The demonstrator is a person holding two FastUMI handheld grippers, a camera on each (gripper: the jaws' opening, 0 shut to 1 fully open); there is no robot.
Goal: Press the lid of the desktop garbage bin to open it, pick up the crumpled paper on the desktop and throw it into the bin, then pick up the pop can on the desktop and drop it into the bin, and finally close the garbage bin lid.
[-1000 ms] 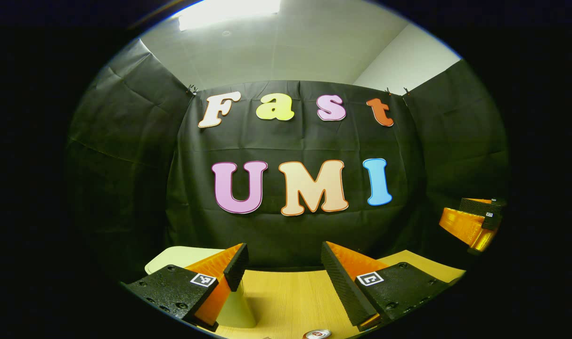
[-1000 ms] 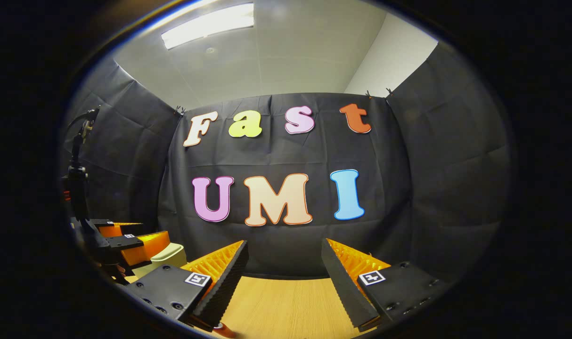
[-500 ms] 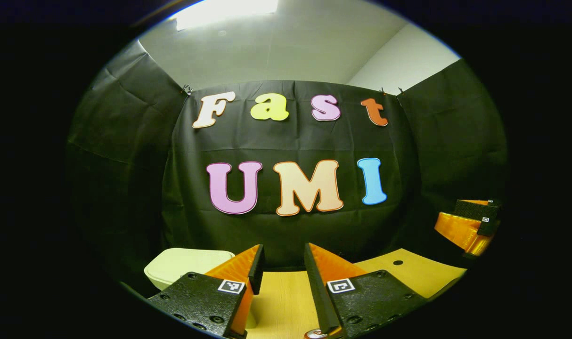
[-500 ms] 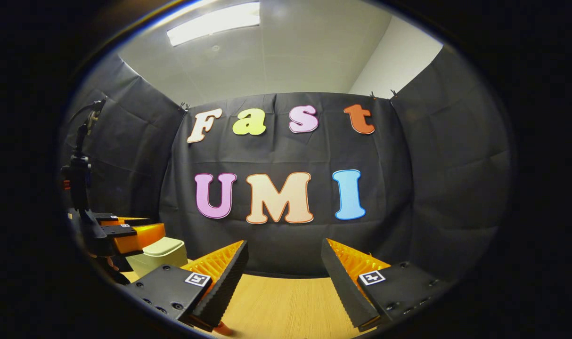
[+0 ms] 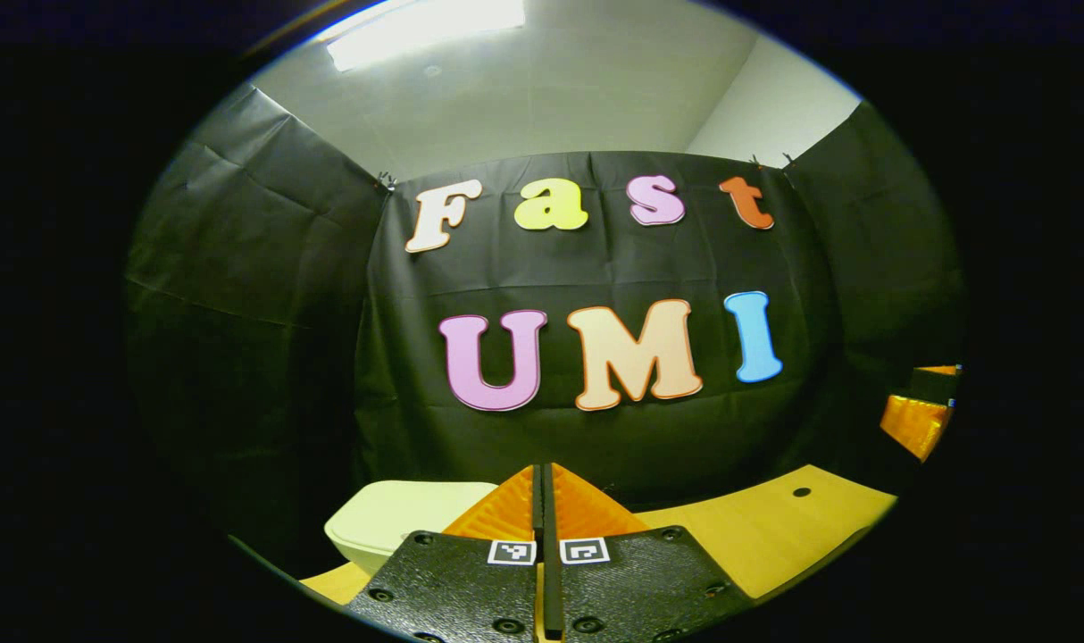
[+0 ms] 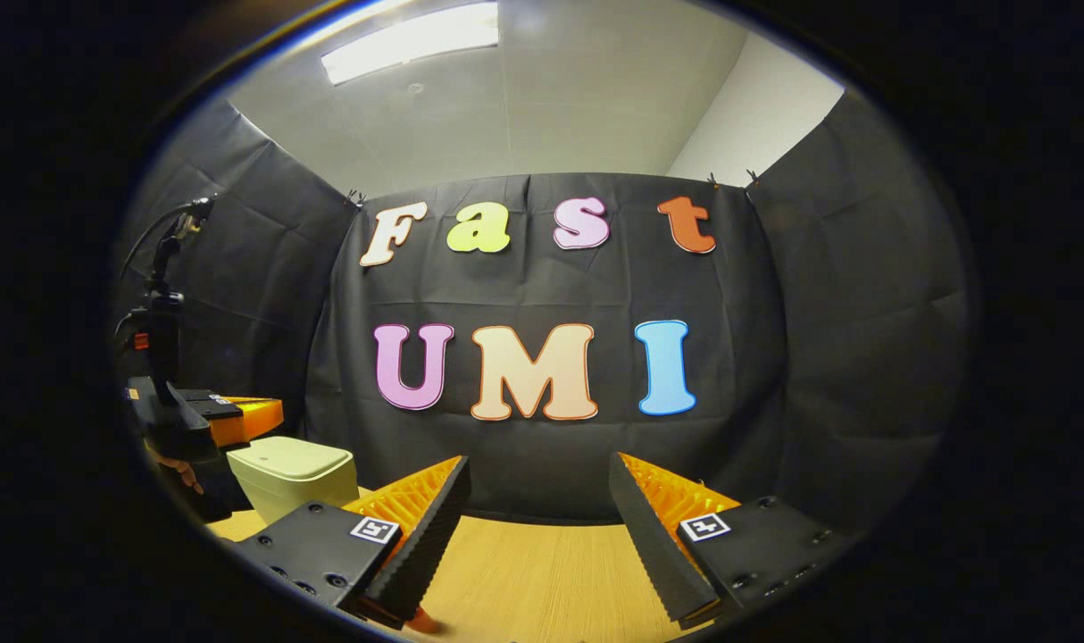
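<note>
Pale-green bin: the small pale-green plastic garbage bin point(image 5: 390, 527) stands on the light wooden desktop point(image 5: 756, 536) with its lid down flat, seen at lower left in the left gripper view, just behind and left of that tool's fingers.
Left gripper: the left gripper point(image 5: 542, 487) has its two fingers pressed together with nothing between them, raised above the desktop and pointing at the black cloth wall.
Same tool from the side: in the right gripper view the left gripper point(image 6: 238, 413) hangs just above and left of the bin point(image 6: 292, 478), a person's hand point(image 6: 180, 469) below it on the handle.
Right gripper: the right gripper point(image 6: 539, 487) has its fingers spread wide apart, empty, over bare wood point(image 6: 542, 580); in the left gripper view it shows at the far right edge point(image 5: 921, 415), well apart from the bin.
Red scrap: a small red-orange bit point(image 6: 421, 621) peeks from under the right tool's left finger; what it is cannot be told.
Overhead: a white ceiling strip light point(image 6: 408, 40) glows above.
</note>
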